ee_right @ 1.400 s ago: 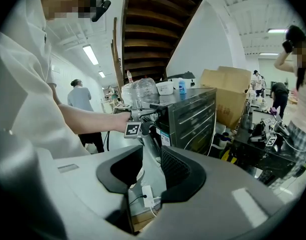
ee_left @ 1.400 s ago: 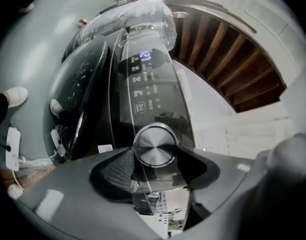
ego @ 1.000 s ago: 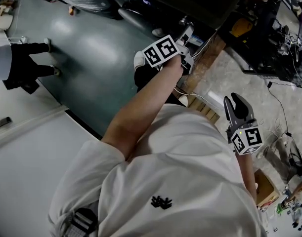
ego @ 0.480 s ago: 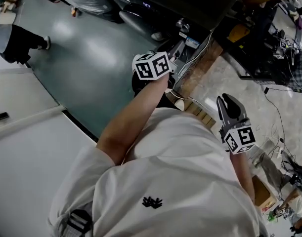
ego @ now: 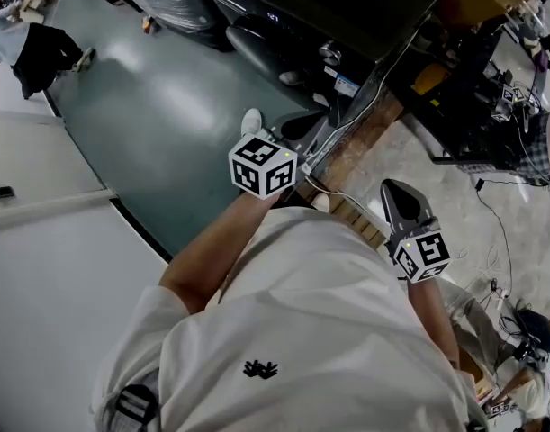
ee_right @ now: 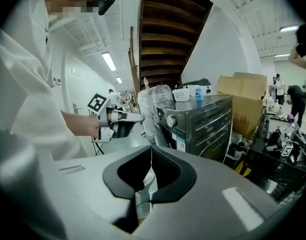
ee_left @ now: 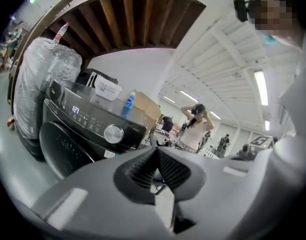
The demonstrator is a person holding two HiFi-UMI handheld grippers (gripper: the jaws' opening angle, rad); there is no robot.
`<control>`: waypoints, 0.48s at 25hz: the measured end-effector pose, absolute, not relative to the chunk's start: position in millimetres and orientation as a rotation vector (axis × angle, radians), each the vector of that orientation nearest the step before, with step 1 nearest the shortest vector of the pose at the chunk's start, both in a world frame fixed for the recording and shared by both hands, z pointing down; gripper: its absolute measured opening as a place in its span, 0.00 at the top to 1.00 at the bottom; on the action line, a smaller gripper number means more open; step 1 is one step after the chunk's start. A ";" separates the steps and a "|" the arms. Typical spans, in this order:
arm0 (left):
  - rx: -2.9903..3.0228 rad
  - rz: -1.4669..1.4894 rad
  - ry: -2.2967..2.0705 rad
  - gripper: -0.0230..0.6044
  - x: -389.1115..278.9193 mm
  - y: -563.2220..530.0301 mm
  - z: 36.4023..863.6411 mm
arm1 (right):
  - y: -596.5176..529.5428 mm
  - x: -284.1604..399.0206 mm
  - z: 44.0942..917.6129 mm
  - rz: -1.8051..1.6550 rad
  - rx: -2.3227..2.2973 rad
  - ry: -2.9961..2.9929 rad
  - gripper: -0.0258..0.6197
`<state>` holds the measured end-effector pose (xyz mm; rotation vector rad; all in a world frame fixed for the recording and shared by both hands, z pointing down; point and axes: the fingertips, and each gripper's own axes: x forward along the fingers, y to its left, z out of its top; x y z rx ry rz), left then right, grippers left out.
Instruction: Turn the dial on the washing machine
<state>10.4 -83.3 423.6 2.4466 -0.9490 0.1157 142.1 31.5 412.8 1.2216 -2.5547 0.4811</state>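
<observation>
The dark front-loading washing machine (ee_left: 77,129) stands ahead, with a lit display and a round silver dial (ee_left: 113,133) on its panel. In the right gripper view the dial (ee_right: 171,120) sits at the panel's left end. My left gripper (ee_left: 157,151) is held short of the machine, well apart from the dial. Its jaws are closing, their tips meet, and nothing is between them. My right gripper (ee_right: 151,151) hangs back by my side, jaws closing to a thin seam, empty. The head view shows both: the left gripper (ego: 312,140) towards the machine, the right gripper (ego: 393,192) lower right.
A blue bottle (ee_left: 129,103) and a white tub stand on the machine's top. A plastic-wrapped bundle (ee_left: 40,79) is at its left and a cardboard box (ee_right: 245,96) behind it. Cables (ego: 500,196) and clutter lie on the floor at the right. People stand in the background (ee_left: 195,126).
Both grippers' jaws have come together from wide open. My left gripper has drifted down and left in the head view. The person at the far left has moved away up the frame.
</observation>
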 end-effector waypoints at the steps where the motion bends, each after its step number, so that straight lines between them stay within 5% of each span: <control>1: 2.470 0.132 -0.927 0.87 12.8 -72.5 419.5 | 34.0 141.2 413.2 0.480 1.209 -2.563 0.95; 12: 2.601 0.312 -0.795 0.87 20.8 13.2 405.1 | 52.1 129.6 404.1 0.452 1.074 -2.644 0.96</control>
